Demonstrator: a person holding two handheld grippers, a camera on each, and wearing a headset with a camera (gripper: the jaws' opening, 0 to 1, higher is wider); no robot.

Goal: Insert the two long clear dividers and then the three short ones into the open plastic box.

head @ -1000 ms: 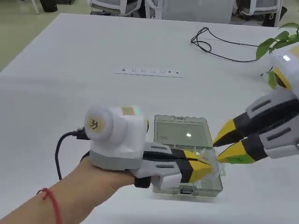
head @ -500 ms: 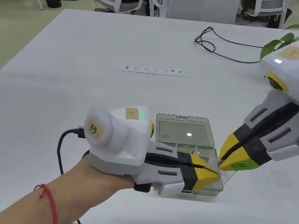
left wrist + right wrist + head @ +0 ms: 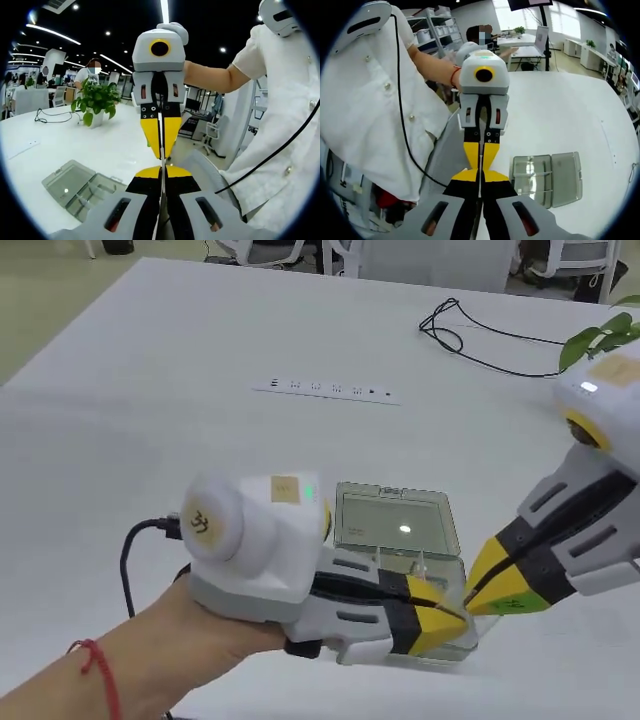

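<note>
Partly hidden behind left gripper [image 3: 455, 618]: box [image 3: 395, 525].

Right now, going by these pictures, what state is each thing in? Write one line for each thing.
plastic box: open, lid laid flat back.
clear divider: held on edge, clamped from both ends.
left gripper: shut on the clear divider.
right gripper: shut on the clear divider.
black cable: lying in a loose loop.
</note>
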